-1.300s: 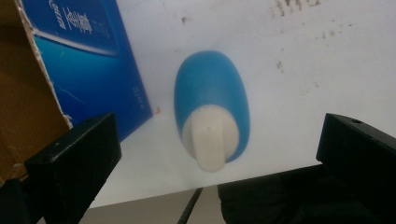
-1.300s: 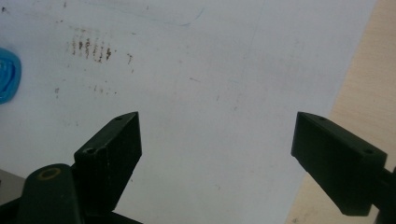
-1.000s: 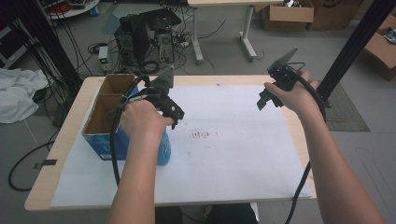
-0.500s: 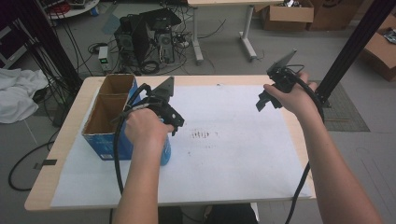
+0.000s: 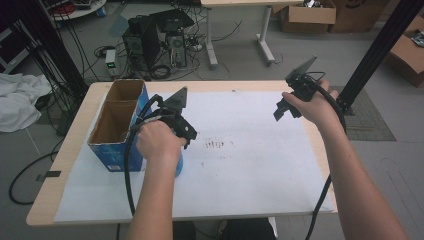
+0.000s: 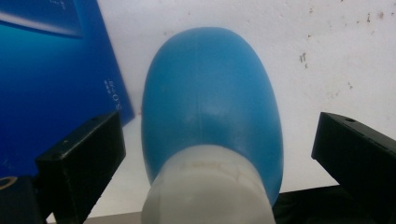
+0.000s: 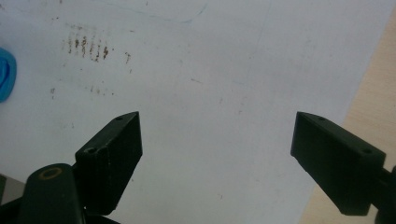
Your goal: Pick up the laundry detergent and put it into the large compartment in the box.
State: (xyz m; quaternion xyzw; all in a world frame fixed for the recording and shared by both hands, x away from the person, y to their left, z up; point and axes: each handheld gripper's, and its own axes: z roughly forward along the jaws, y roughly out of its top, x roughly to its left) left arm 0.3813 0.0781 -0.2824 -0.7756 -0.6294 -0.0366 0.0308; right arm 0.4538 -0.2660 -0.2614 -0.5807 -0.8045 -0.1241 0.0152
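Item: blue bottle (image 6: 210,102) with a white cap end (image 6: 208,186), lying on the white paper sheet (image 5: 260,165) just beside the blue cardboard box (image 5: 112,127).

Left gripper (image 6: 215,154): jaws had just been closing, straddled the bottle, gaps visible on both sides, pads not pressing. High view hid most of the bottle under the left hand (image 5: 157,142); left gripper view gave its full rounded body and the box wall.

Right gripper (image 7: 217,140): jaws apart, nothing between, over bare paper near brown smudges (image 7: 86,46). Right hand (image 5: 312,105) was held raised at the table's far right edge (image 5: 320,145).
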